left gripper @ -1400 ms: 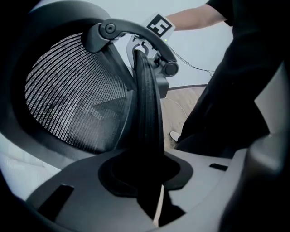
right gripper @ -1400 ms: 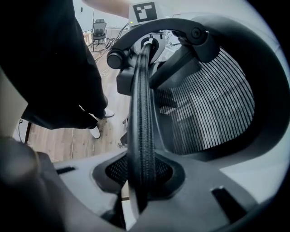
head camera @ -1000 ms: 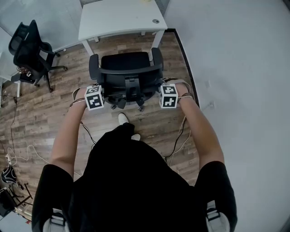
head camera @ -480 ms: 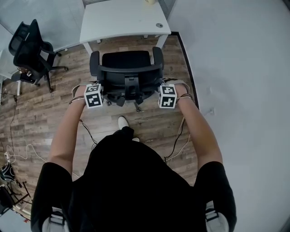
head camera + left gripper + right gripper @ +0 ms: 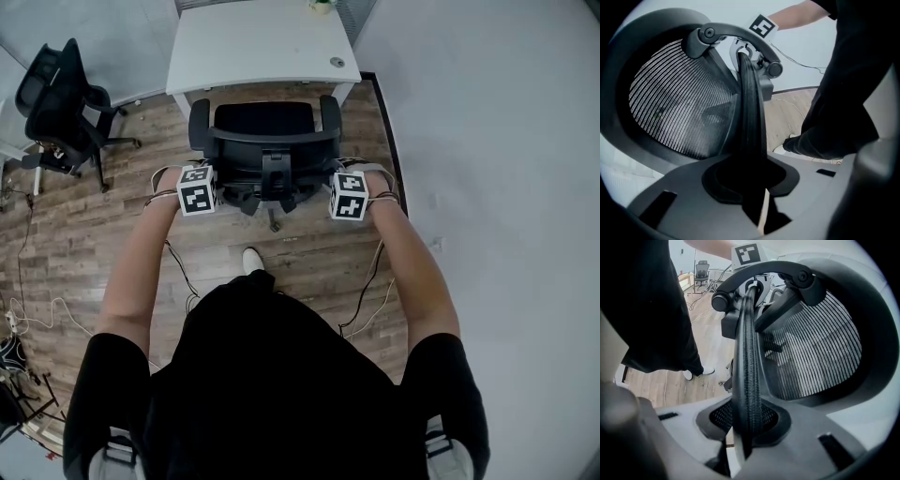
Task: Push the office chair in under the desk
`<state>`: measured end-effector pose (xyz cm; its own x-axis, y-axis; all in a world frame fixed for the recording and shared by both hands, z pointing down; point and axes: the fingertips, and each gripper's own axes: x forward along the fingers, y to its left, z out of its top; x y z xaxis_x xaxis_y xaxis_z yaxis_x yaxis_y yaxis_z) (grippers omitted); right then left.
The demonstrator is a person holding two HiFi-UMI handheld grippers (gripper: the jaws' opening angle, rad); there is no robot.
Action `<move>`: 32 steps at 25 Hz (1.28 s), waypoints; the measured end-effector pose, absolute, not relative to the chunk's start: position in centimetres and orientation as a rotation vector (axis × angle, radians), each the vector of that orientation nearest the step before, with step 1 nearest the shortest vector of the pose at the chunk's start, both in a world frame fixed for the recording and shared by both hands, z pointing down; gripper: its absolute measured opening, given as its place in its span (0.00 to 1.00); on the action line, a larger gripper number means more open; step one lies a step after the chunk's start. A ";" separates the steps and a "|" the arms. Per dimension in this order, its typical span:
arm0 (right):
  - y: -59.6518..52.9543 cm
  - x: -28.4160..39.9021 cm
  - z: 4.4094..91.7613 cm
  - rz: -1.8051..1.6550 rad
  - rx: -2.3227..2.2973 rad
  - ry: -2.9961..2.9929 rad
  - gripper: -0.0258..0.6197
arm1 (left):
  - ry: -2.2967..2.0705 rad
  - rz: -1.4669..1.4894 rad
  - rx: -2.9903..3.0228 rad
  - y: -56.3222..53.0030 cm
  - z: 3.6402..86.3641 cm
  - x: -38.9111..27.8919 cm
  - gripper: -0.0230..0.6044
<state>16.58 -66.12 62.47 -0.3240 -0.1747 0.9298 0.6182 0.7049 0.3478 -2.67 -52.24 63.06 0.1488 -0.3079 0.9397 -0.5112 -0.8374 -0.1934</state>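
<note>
white tabletop (image 5: 253, 47) at upper centre, office chair (image 5: 265, 141) just below it, seat front at its edge. left tongs (image 5: 749, 180) and right tongs (image 5: 746, 420) each clamp narrowly on a backrest side edge. an off-line push could jam the armrests against the tabletop's legs

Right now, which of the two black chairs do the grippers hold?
The chair at the white desk; the other chair stands untouched at far left.

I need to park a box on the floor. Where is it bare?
Bare wood floor lies between the spare chair and the office chair. Cables clutter the lower left, and the office chair crowds the front of the desk.
</note>
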 end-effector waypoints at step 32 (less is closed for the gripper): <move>-73.1 12.3 63.0 -0.821 -0.389 -1.732 0.17 | -0.837 1.779 2.248 -59.4 63.4 -7.0 0.18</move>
